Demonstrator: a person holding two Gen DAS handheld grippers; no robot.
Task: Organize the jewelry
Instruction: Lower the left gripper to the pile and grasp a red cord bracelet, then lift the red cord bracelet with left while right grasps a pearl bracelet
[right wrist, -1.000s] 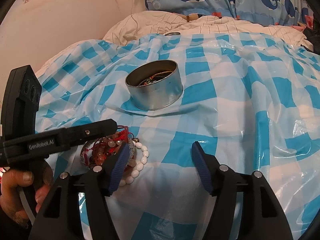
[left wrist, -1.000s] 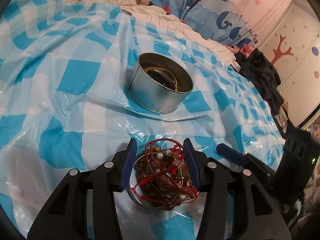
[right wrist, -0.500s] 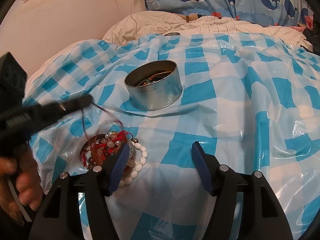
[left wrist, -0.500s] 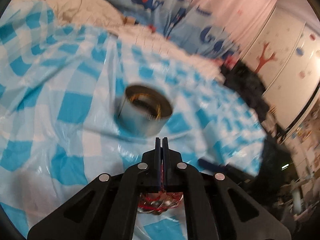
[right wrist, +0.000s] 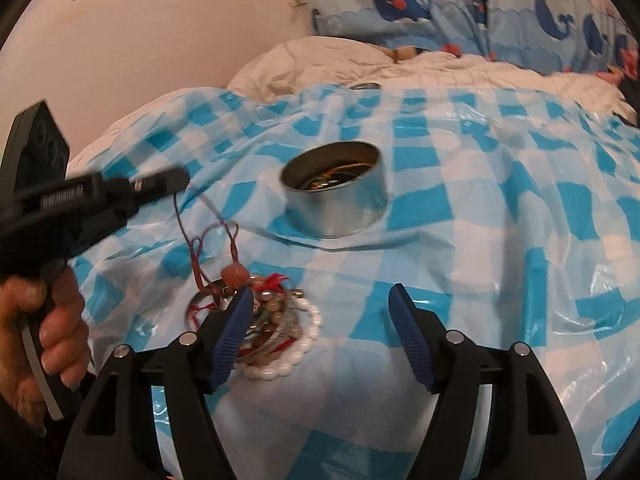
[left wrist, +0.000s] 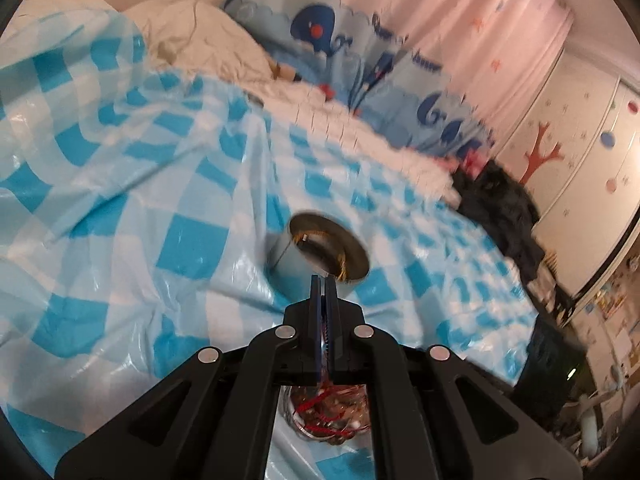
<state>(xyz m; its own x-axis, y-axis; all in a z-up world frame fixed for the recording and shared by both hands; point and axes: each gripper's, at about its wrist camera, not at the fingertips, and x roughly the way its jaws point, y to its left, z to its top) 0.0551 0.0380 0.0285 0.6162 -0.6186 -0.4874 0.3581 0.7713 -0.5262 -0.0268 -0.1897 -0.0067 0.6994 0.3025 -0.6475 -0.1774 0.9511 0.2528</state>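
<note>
left gripper (right wrist: 182, 176) now clamped tight on a thin red cord (right wrist: 188, 224), jaws pressed together w/ nothing but that string between them; a sec ago stood open around the jewelry pile, snapped shut, then rose clear. cord now drawn up taut from the pile (right wrist: 264, 320), trailing a loop and a brownish bead (right wrist: 236, 274) that has come up off the heap. rest of the tangle still down on the checked sheet (right wrist: 480, 240), incl. white bead bracelet (right wrist: 308, 332) at its near edge. in left wrist view, pile (left wrist: 332, 412) seen low behind the shut jaws, tin (left wrist: 320, 252) just ahead & a bit blurred.

right gripper (right wrist: 320, 312) open wide, holding nothing, jaws have just been opening a little more; left finger (right wrist: 234, 320) sits over the pile, touching or not: can't tell. has hardly shifted.

meaning for task, as a guess: one corded piece is being teased out of the heap, likely bound for the tin (right wrist: 334, 192), which already has some jewelry inside. snag risk, since cord looks knotted w/ other strands; right gripper well placed to pin the heap down.

writing: white lettering on left gripper's side (right wrist: 64, 196), too blurred to read now. no other labels legible; whale-print pillows (right wrist: 460, 0) carry pics only.
</note>
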